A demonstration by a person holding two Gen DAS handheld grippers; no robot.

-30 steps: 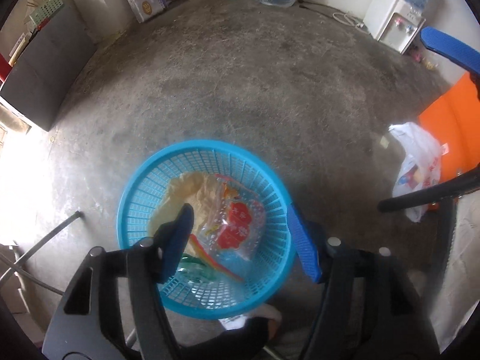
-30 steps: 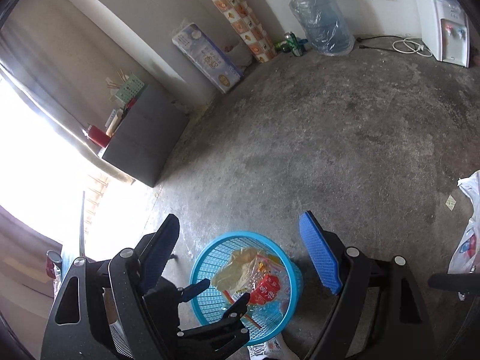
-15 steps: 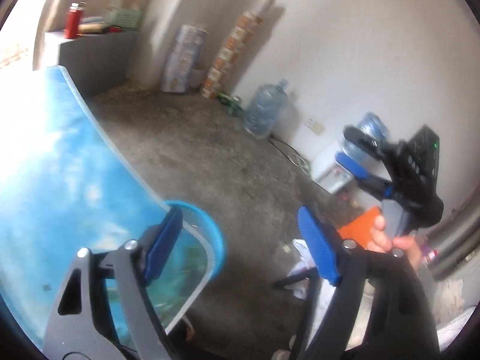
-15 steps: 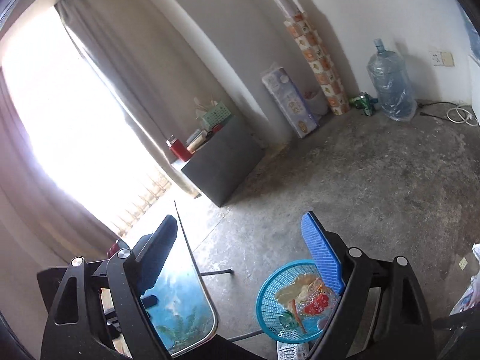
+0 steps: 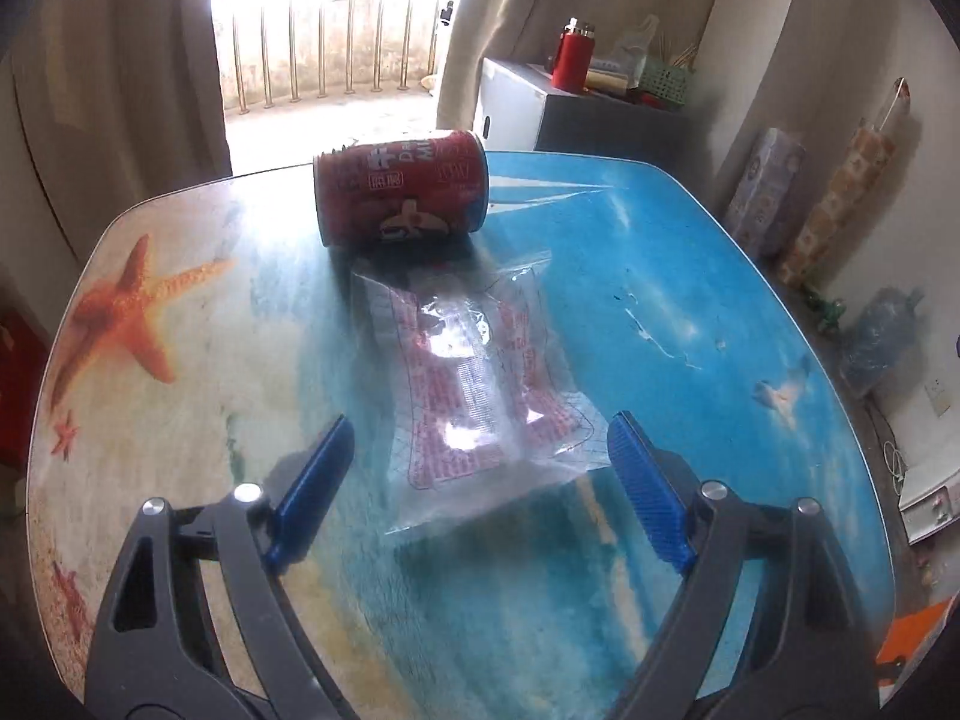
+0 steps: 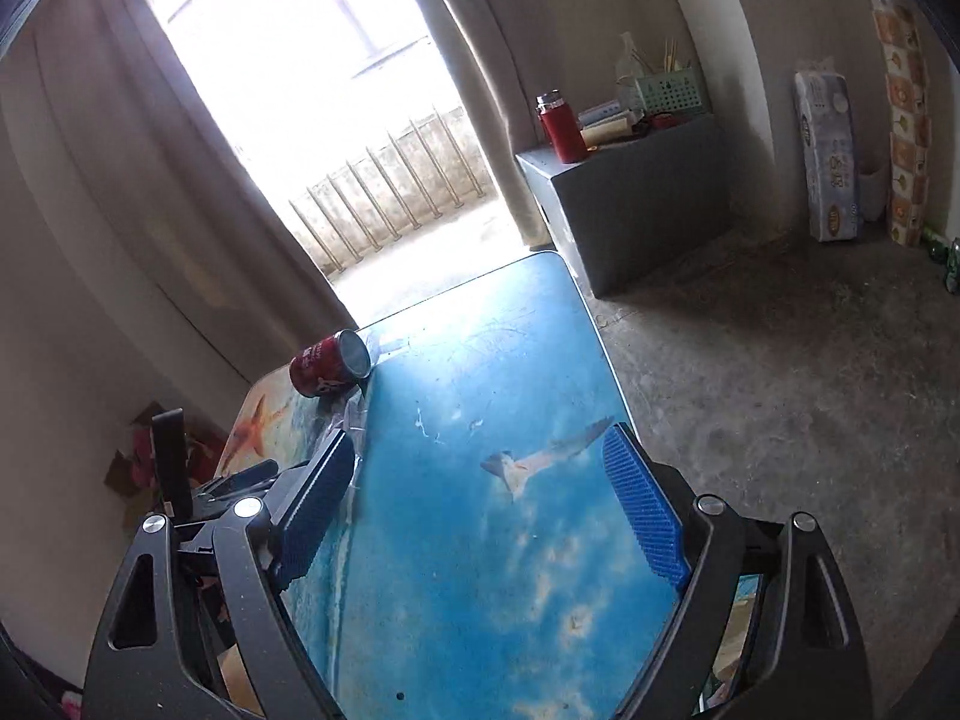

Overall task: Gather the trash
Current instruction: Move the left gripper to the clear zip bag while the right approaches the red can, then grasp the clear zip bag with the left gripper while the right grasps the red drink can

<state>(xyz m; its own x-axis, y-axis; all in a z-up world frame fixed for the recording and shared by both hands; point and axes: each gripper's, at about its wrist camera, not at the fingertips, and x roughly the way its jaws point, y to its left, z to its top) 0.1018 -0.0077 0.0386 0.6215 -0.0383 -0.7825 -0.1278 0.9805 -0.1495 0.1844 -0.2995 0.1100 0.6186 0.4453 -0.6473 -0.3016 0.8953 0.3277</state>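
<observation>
Left wrist view looks down on the counter (image 5: pixel 690 276), with the left tool (image 5: pixel 474 480) hanging above a clear bag (image 5: pixel 480 384) printed in red. Its jaws are opening, and the bag lies on the glass below the gap between them, untouched as far as the motion blur lets me judge. A red can (image 5: pixel 401 195) lies on its side at upper centre of the frame, just beyond the bag's far edge and possibly touching it.

The bag is thin, flat and slick on a glossy top. Jaws that come down level may skate over it or pinch only a corner, and the film could slide out on the lift. A sideways push on the bag could nudge the can, which is round and free to roll toward the counter's far edge at the top of the frame. The glare from the window also hides the bag's outline, so aiming at its middle is harder than it looks.

The right wrist view shows the right tool (image 6: pixel 474 501) with jaws spread wide and nothing between them, over the blue part of the counter (image 6: pixel 456 570). It shows the can (image 6: pixel 330 363) end-on at centre left, with its open rim, and the concrete floor (image 6: pixel 780 396) at right. Of the bag (image 6: pixel 354 420) it catches only a crumpled sliver by its left finger, whereas the left view shows the whole sheet and its print.
</observation>
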